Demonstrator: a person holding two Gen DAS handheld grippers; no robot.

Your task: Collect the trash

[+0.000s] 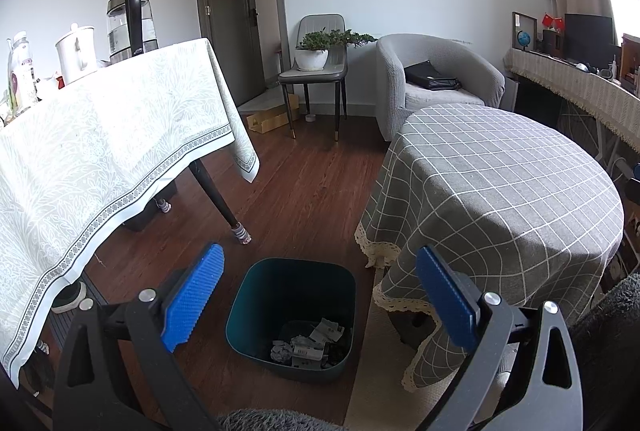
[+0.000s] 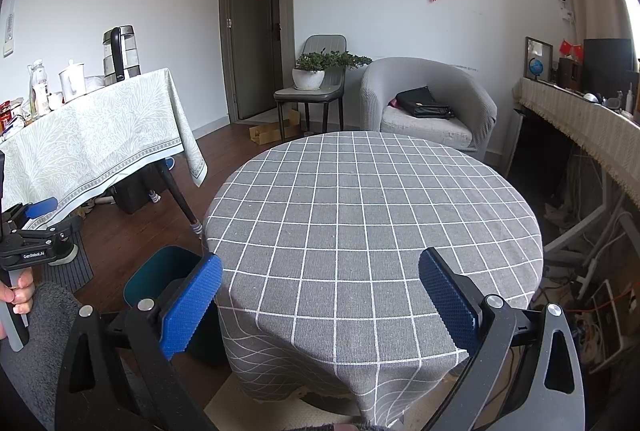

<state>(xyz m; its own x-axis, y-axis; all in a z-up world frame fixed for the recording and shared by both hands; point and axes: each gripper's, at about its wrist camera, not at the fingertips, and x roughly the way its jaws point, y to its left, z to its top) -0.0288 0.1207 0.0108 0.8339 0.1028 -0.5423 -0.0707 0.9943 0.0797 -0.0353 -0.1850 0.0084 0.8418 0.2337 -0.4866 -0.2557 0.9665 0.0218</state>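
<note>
A dark teal bin (image 1: 292, 315) stands on the wood floor between two tables; crumpled paper trash (image 1: 310, 345) lies at its bottom. My left gripper (image 1: 320, 267) hovers open above the bin, nothing between its blue pads. In the right wrist view the bin (image 2: 160, 271) peeks out at lower left, half hidden by my finger. My right gripper (image 2: 320, 271) stands open and empty over the near edge of the round table with the grey checked cloth (image 2: 372, 215). The left gripper (image 2: 36, 227) also shows at the far left, held by a hand (image 2: 18, 295).
A table under a pale patterned cloth (image 1: 100, 159) holds a kettle (image 1: 130, 25), a white jug and bottles. Its dark leg (image 1: 218, 197) stands near the bin. Behind are a grey armchair (image 1: 436, 79) with a black bag, a chair with a potted plant (image 1: 316, 53), and a sideboard (image 2: 580, 119).
</note>
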